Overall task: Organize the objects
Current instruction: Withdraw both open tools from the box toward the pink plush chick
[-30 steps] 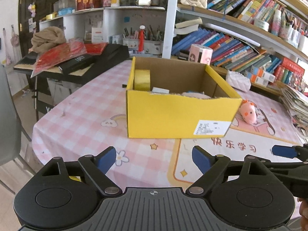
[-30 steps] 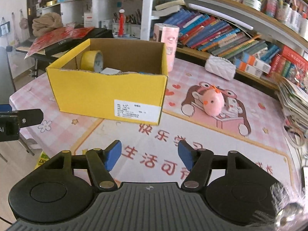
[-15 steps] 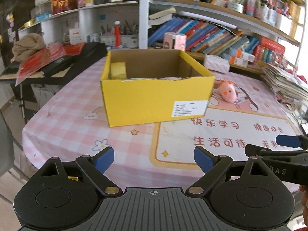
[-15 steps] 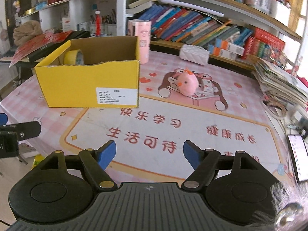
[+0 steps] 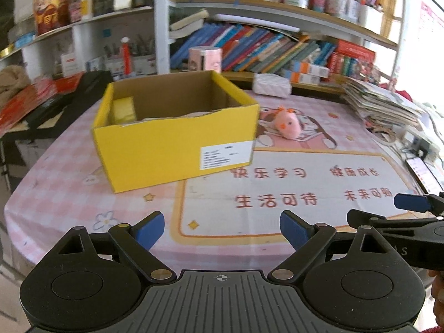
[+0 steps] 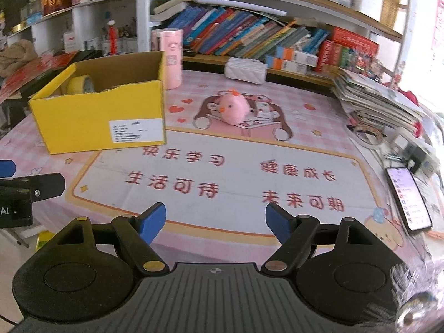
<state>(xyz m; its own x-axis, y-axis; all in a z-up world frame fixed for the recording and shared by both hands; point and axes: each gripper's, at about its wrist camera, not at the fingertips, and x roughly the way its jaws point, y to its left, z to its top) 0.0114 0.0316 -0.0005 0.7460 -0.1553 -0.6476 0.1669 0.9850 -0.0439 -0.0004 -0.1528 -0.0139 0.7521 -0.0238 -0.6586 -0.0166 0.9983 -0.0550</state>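
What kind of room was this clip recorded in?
Probably a home study or a child's study room. Crowded bookshelves line the wall, the table wears a pink children's tablecloth printed with study slogans, and a stack of papers sits at its edge.

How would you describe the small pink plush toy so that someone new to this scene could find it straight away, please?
Start at the open yellow cardboard box on the pink checked tablecloth. Just to its right, out on the cloth, sits the pink plush chick, on a printed cartoon animal reading a book. It is round and fuzzy with an orange beak and tuft, unlike the taller pink cylinder behind the box.
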